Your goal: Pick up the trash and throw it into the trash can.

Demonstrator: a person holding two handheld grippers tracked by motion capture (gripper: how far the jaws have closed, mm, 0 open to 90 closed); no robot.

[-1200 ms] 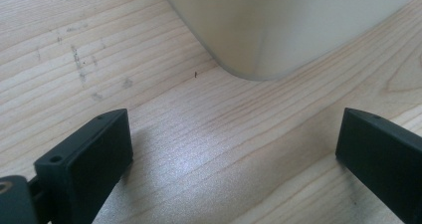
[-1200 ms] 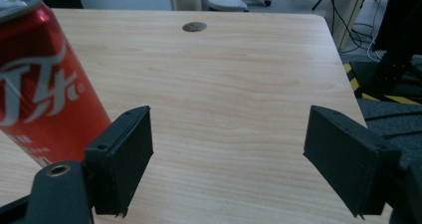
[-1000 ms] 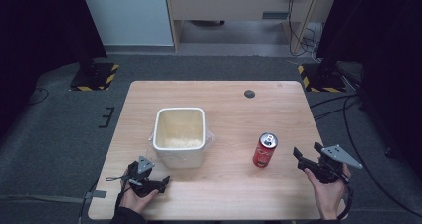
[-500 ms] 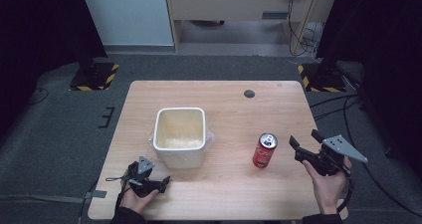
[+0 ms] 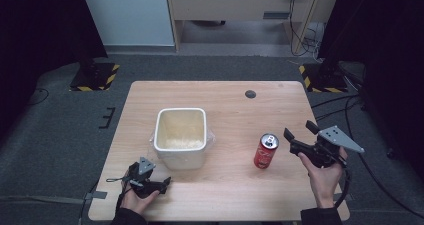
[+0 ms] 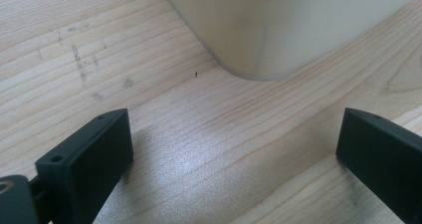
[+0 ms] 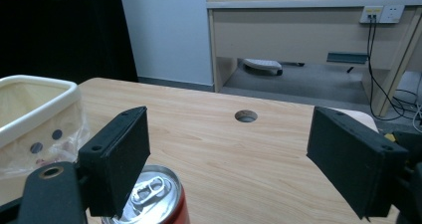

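On the wooden table point(image 5: 230, 110), toward its five o'clock area, a red soda can point(image 5: 265, 151) stands upright with its pull tab unopened. The right gripper point(image 5: 301, 133) hovers just beside it at the can's three o'clock, jaws spread wide and empty; in the right gripper view the can top point(image 7: 152, 192) sits low beside the left jaw, not yet between the two. That wide spread suits the can's round body, and the approach from the side looks meant for a grasp around its wall, which would keep it upright.

At the table's seven o'clock the left gripper point(image 5: 159, 184) rests low on the wood, jaws parted with nothing between them, pointing at the near corner of the bin point(image 6: 278, 30). It seems parked there, out of the working hand's path.

The cream square plastic bin point(image 5: 180, 136) stands at the table's centre, well apart from the can, at its nine o'clock. A thin clear bag point(image 7: 30, 152) lines it and spills over the rim; its pale bottom looks empty, though I cannot tell for sure.
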